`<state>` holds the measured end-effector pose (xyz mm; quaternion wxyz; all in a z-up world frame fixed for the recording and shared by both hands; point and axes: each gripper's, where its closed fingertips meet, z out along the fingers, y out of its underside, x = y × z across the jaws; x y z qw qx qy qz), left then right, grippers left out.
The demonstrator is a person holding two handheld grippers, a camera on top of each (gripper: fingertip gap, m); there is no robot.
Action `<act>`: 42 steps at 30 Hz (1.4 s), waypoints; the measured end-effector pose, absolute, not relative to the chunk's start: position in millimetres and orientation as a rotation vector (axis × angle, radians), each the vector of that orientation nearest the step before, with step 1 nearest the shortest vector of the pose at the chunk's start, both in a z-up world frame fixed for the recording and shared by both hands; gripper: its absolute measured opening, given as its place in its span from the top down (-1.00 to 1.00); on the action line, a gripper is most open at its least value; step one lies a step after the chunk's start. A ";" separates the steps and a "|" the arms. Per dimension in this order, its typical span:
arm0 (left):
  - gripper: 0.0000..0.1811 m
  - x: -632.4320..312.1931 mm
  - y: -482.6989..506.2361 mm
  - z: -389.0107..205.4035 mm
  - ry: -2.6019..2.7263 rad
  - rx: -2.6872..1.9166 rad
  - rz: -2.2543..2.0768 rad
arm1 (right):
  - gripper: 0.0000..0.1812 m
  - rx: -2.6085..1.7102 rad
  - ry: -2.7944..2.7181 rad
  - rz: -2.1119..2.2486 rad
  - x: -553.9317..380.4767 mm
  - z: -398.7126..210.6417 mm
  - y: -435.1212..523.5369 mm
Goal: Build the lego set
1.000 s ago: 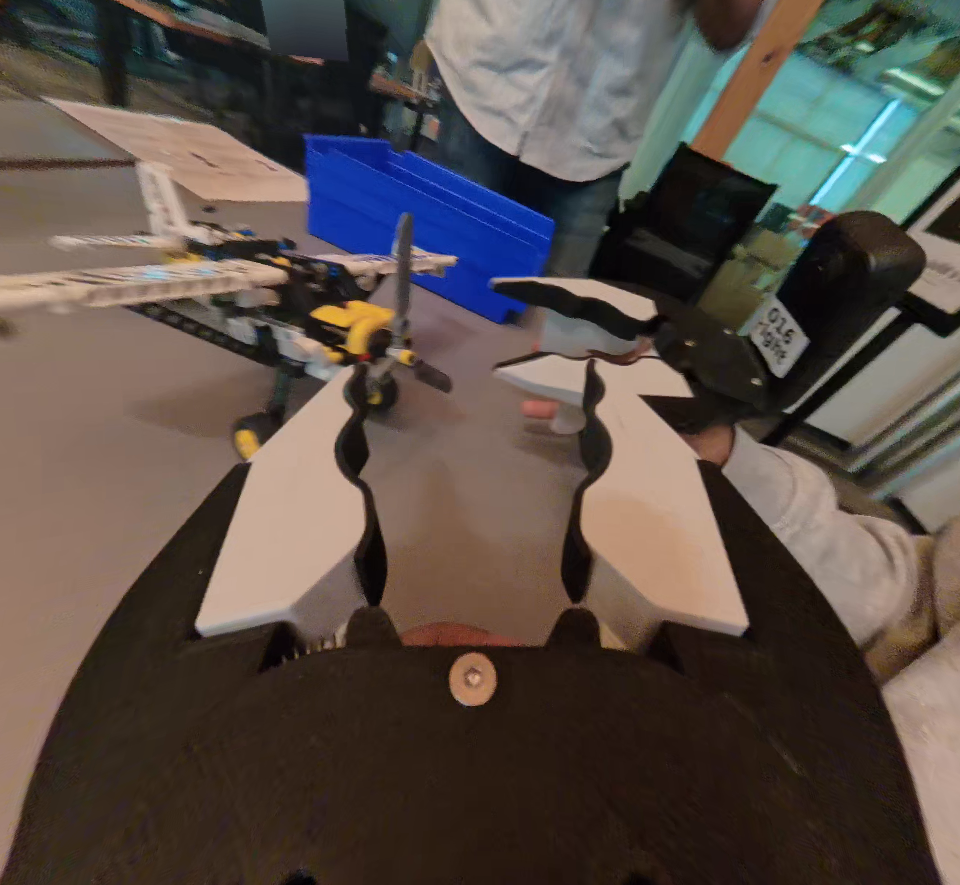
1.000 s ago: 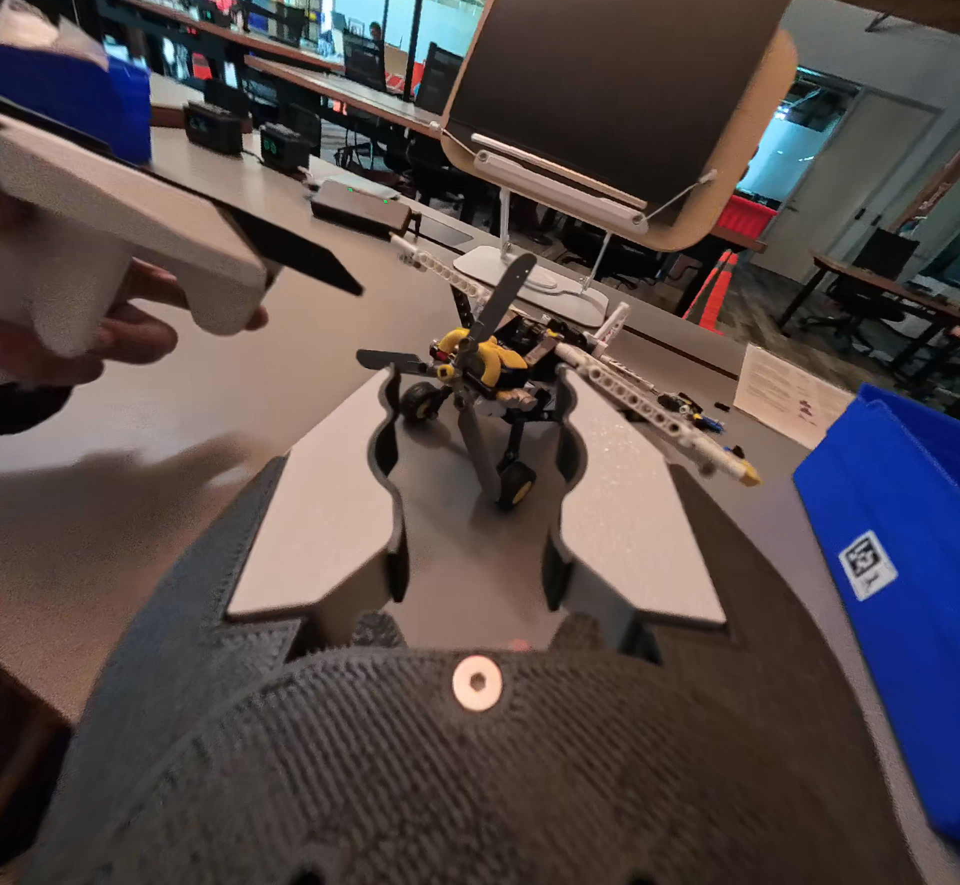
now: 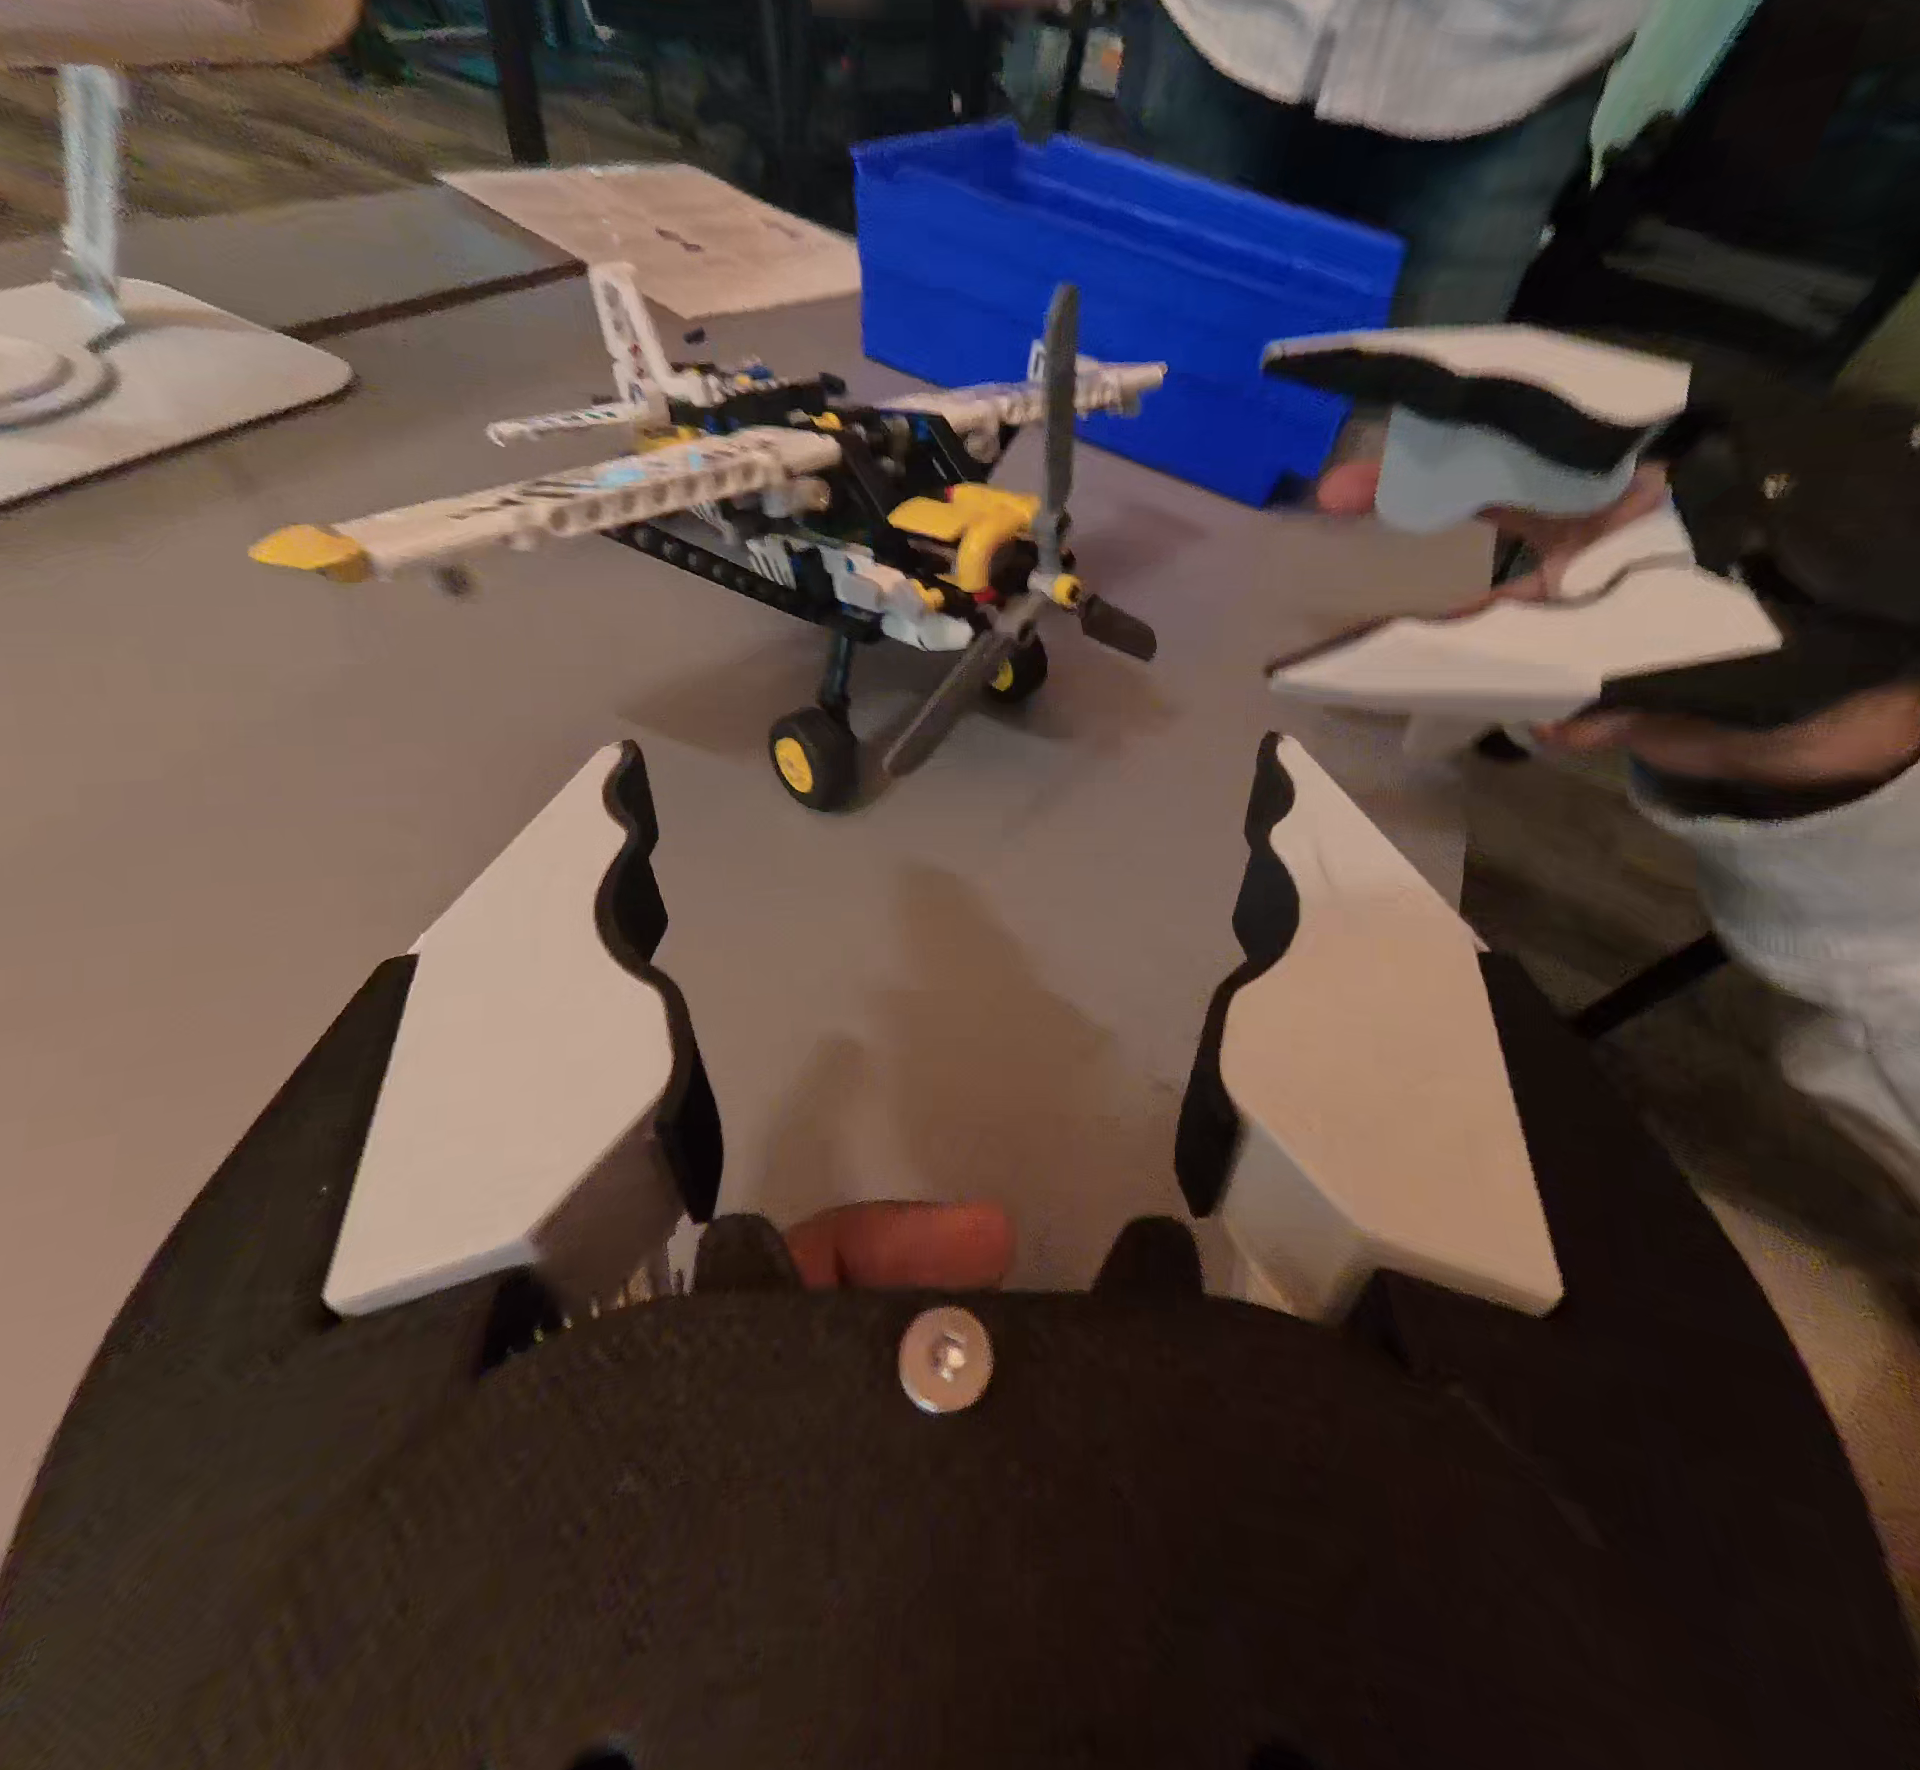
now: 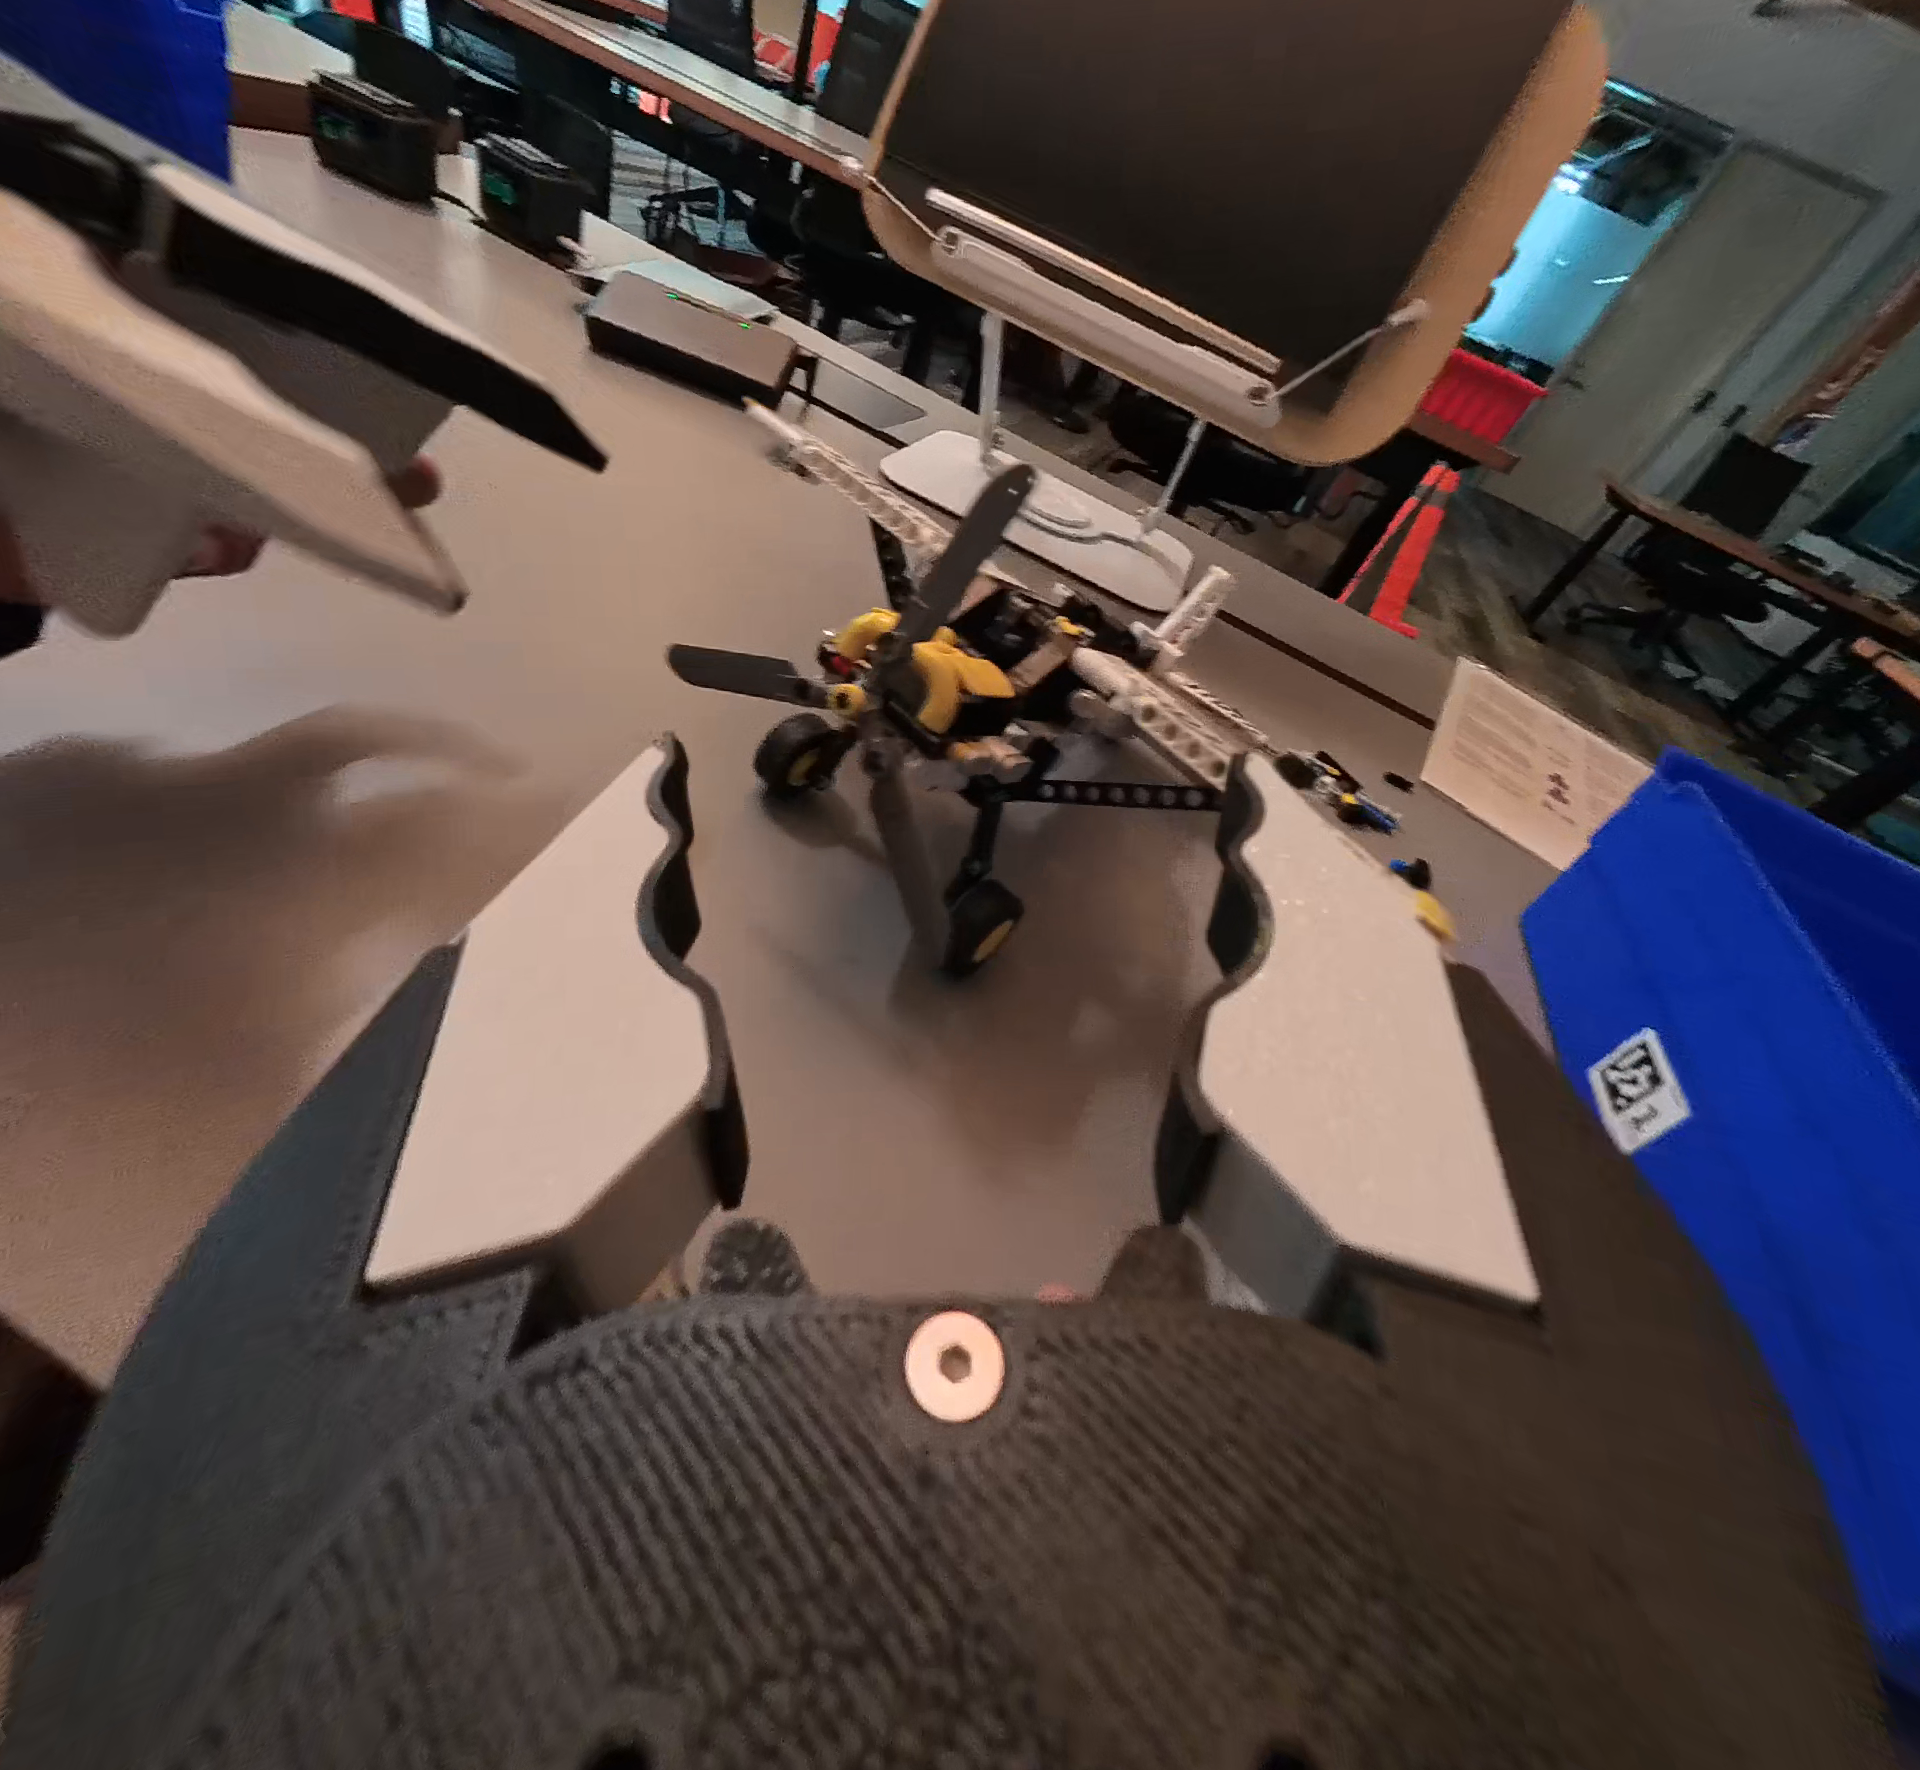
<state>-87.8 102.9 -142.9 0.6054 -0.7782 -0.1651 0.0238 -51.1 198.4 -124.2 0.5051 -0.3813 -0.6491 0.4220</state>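
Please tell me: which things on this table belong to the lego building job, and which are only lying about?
Belong to the job:
- lego plane
- loose lego pieces
- blue bin
- printed sheet
- left gripper, open
- right gripper, open

Only lying about:
- screen on a stand
- flat dark box

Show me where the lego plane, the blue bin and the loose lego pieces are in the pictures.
lego plane [image 3: 966, 525]: left wrist view, on its yellow nose.
blue bin [image 3: 1091, 297]: left wrist view, on its front wall.
loose lego pieces [image 4: 1340, 780]: right wrist view, on the small cluster beside the paper sheet.
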 end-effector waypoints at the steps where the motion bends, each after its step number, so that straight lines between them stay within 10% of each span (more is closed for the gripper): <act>1: -0.25 -83.1 106.6 -147.3 -0.360 -1.826 0.067 | -0.11 -0.932 -1.557 1.009 -52.3 -124.7 205.4; 26: -0.08 -118.8 74.8 -130.2 -0.412 -1.738 0.158 | 0.26 -1.005 -1.565 1.174 -49.0 -138.7 223.3; 42: 0.58 -103.2 142.3 -175.9 -0.019 -1.930 -0.084 | 0.79 -1.079 -1.960 1.404 -67.6 -179.5 203.8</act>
